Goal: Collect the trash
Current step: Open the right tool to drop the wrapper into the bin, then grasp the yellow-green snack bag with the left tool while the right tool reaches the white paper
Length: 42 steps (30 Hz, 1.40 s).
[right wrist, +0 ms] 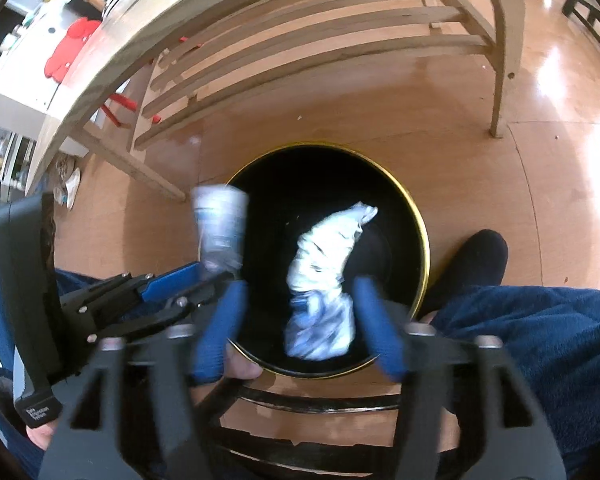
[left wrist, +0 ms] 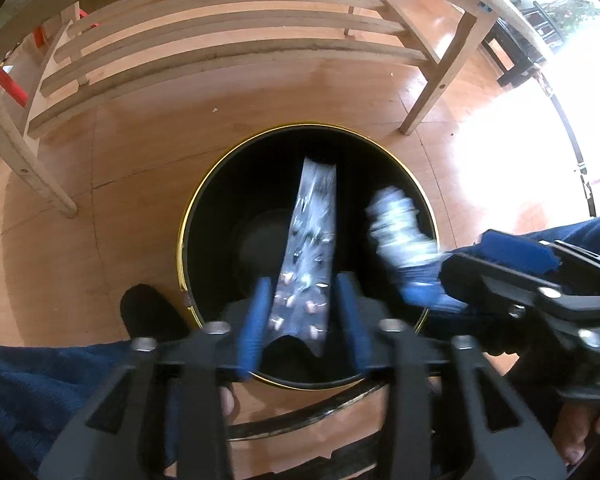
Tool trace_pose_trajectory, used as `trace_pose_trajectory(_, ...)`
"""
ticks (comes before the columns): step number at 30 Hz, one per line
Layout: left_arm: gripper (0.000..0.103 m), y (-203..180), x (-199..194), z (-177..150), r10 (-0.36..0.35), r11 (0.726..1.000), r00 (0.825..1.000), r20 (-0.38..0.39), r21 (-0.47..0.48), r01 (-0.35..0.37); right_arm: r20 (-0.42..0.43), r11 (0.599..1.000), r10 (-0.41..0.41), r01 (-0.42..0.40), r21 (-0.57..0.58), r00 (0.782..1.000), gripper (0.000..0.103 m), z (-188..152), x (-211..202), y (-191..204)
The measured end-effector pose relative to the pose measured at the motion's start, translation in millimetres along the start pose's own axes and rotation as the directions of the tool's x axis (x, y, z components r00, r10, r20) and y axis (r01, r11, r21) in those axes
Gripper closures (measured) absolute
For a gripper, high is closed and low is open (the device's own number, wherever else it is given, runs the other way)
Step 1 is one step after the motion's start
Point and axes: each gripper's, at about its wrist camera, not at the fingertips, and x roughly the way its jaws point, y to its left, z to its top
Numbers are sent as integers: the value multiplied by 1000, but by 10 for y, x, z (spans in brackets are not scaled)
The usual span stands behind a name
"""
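Both tools spread: a clear wrapper (left wrist: 310,256) sits loose between the left tool (left wrist: 306,316) fingers, crumpled paper (right wrist: 324,280) between the right tool (right wrist: 300,328) fingers, above the bin (left wrist: 184,240).

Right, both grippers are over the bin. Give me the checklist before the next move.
1. Left gripper and right gripper are above the mouth of the black bin: ok.
2. Right jaws are spread, with gaps on both sides of the crumpled white paper: ok.
3. The paper has fully left the right fingers: cannot tell, as it is motion-blurred.
4. Left jaws have let go of the clear plastic wrapper: cannot tell.
5. The wrapper hangs inside the rim, not over the floor: ok.
6. The bin has room, and its dark bottom is visible: ok.
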Motion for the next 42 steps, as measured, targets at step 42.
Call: trace_pose_trajectory(42,10,120,-1552,1620,121,990,928,352,21,-137,357,996,92,-79,-53,930,28,1642,-1325,219)
